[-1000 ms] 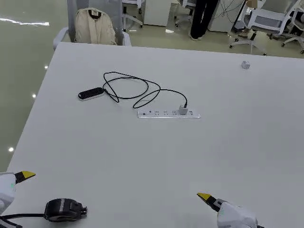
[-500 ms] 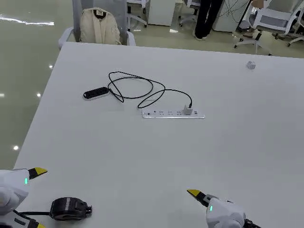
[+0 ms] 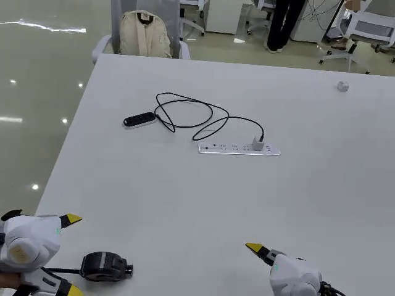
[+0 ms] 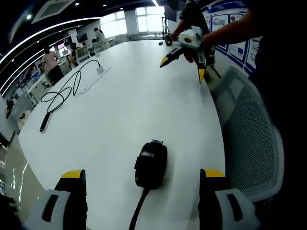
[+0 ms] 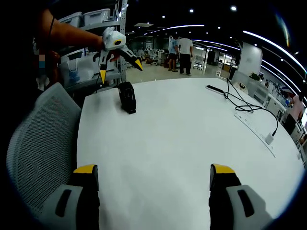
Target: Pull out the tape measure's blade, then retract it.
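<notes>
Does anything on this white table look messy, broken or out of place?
Nothing spilled or broken. The black cable lies in loose tangled loops beside the white power strip, and a small grey object sits alone near the far edge.

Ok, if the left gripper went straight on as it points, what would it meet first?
Likely the black round tape measure, lying just ahead of the left gripper, in line with the gap between its open jaws.

No text, label, brand or number can be read anywhere; print on the wall posters (image 4: 221, 20) is too small.
</notes>
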Tool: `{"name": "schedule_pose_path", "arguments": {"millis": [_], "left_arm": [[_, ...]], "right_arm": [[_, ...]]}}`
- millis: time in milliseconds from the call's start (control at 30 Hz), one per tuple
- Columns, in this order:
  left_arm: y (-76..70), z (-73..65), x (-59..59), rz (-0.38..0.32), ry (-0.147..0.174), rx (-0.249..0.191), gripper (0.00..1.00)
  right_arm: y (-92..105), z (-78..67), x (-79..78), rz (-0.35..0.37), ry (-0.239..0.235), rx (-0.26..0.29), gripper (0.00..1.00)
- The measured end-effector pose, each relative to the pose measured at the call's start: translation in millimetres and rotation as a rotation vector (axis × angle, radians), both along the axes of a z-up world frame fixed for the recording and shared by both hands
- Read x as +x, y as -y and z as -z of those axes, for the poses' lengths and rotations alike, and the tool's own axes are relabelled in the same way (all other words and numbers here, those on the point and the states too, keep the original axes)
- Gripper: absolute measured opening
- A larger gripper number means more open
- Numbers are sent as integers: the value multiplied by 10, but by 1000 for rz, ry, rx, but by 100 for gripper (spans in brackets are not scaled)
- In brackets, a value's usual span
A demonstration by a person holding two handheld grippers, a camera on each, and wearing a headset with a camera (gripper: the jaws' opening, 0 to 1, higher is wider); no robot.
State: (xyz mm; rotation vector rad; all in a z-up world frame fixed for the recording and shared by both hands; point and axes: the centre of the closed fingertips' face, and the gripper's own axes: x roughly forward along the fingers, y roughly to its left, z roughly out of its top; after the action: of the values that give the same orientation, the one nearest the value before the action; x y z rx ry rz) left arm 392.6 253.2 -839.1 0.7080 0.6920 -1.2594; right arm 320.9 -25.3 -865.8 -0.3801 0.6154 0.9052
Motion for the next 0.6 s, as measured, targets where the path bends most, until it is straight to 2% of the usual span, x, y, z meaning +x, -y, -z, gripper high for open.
{"name": "schedule_pose_path", "arguments": {"millis": [400,533,600], "left_arm": [[46,35,32,7,6,5,94],[108,63,57,7,5,-1,90],[139,75,61,18,15,-1,85]], "right_arm": [[-137,39,44,-36,-6,-2,99],[-176,46,64,-46,-4,-5,99],[-191,48,69,-50,-4,-6,99]]}}
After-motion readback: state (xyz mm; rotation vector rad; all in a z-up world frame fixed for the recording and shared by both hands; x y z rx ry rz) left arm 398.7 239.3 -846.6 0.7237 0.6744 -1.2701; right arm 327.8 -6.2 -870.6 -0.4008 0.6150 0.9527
